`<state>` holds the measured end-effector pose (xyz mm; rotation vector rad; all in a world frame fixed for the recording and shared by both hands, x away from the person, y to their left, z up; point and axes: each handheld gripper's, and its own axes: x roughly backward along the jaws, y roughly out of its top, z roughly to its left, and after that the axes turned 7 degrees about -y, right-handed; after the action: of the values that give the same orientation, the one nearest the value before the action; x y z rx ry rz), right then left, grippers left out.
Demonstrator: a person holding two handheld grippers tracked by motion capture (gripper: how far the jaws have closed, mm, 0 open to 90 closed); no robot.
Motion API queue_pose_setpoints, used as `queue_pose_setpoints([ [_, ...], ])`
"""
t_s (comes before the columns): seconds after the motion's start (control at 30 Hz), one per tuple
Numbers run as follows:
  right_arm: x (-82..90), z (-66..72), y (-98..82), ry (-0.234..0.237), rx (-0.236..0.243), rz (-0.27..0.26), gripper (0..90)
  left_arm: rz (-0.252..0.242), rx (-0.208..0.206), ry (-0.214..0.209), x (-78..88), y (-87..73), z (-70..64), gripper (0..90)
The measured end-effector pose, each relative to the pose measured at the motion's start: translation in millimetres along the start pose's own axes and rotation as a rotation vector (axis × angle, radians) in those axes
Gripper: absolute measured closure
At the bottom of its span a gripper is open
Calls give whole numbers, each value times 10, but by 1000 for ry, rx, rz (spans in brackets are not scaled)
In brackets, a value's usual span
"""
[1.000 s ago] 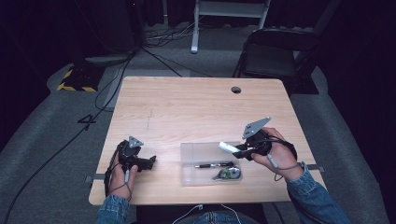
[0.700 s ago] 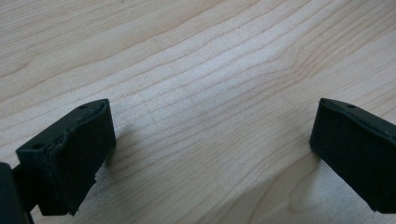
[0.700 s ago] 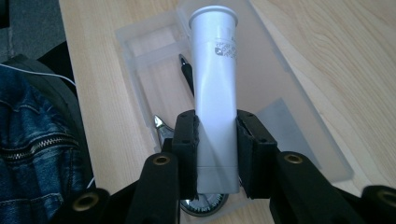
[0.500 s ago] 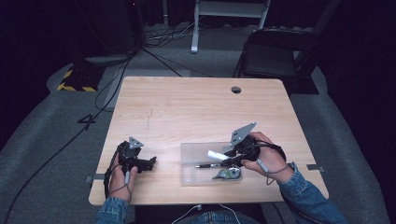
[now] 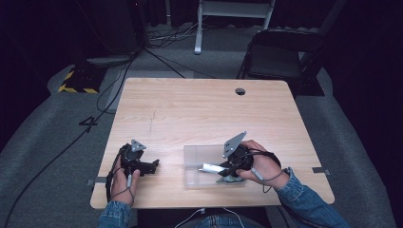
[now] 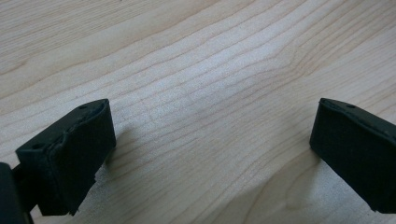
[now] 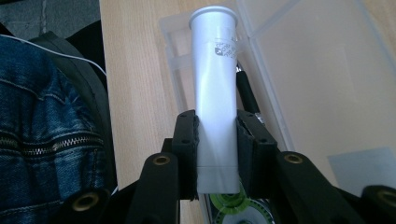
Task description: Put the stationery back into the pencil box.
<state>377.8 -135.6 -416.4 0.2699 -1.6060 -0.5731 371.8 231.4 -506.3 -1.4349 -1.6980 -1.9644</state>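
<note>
One silver tube [image 7: 215,88] clamped in right gripper [image 7: 217,140] — crimped end hidden, clear box [image 5: 195,156] below.

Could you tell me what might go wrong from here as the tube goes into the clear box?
The right gripper pinches the silver tube near its crimped end, so the long free end could swing or slip as it is lowered. The tube hangs over the clear plastic box, which already holds a black pen and a green-centred tape roll; it may land on them instead of lying flat. The left gripper rests open, apart from the box, so a nudge could shift it.
</note>
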Motion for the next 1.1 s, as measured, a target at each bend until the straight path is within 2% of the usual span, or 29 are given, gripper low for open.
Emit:
queue_pose_setpoints([
  [0.2,-140,33,33,28,35,33,715,0,0,0,0,0,0,6],
  [0.33,-209,40,49,39,40,59,715,0,0,0,0,0,0,5],
  [0.5,-268,29,55,49,30,91,715,0,0,0,0,0,0,5],
  [0.83,-357,-5,80,60,41,111,714,2,0,-2,-1,2,1,2],
  [1.1,-401,-52,79,73,25,124,714,3,0,-2,0,2,1,2],
])
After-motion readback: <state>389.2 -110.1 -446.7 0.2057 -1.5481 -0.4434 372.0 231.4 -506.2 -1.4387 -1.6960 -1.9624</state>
